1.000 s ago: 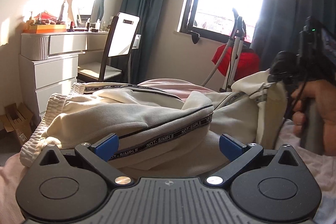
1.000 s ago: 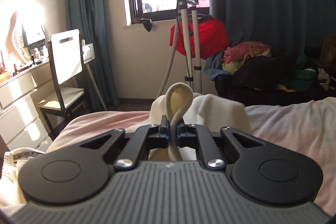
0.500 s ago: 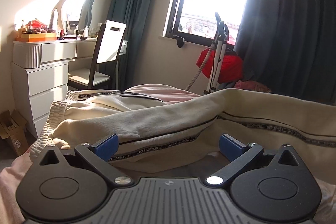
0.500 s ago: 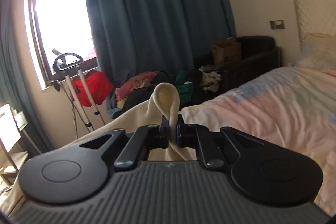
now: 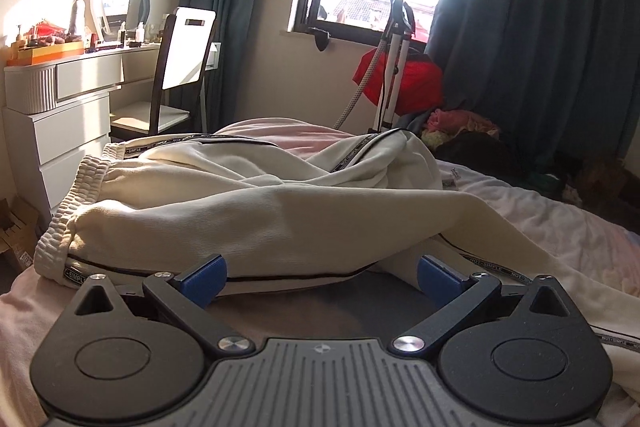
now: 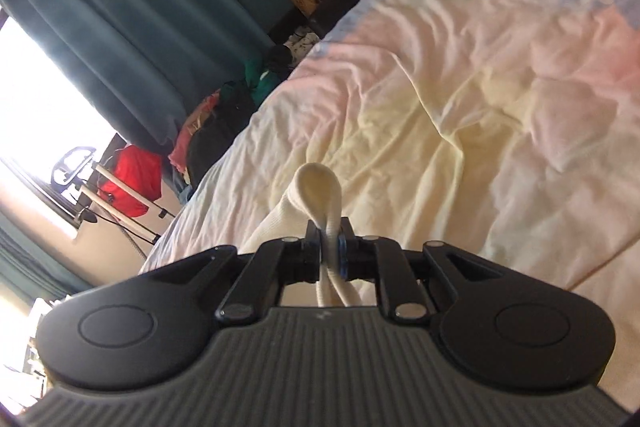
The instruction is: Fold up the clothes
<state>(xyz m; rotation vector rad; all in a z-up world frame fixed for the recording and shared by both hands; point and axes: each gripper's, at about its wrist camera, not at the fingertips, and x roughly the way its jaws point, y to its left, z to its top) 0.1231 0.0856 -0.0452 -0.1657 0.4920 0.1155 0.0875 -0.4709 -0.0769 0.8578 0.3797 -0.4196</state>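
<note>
Cream sweatpants with a ribbed waistband and black lettered side stripes lie bunched on the bed. One leg runs off to the right past my left gripper, which is open and empty, low over the sheet just in front of the pants. My right gripper is shut on a loop of the cream sweatpants fabric, held above the pastel bedcover. The view is tilted.
A white dresser and a chair stand left of the bed. A garment steamer with a red bag is under the window. A pile of clothes lies along the dark curtain.
My right gripper has carried the pinched fabric across the bed, swinging away from the window toward the pillow end and tilting. The pants leg has been drawn out to the right. The left gripper stays open.
</note>
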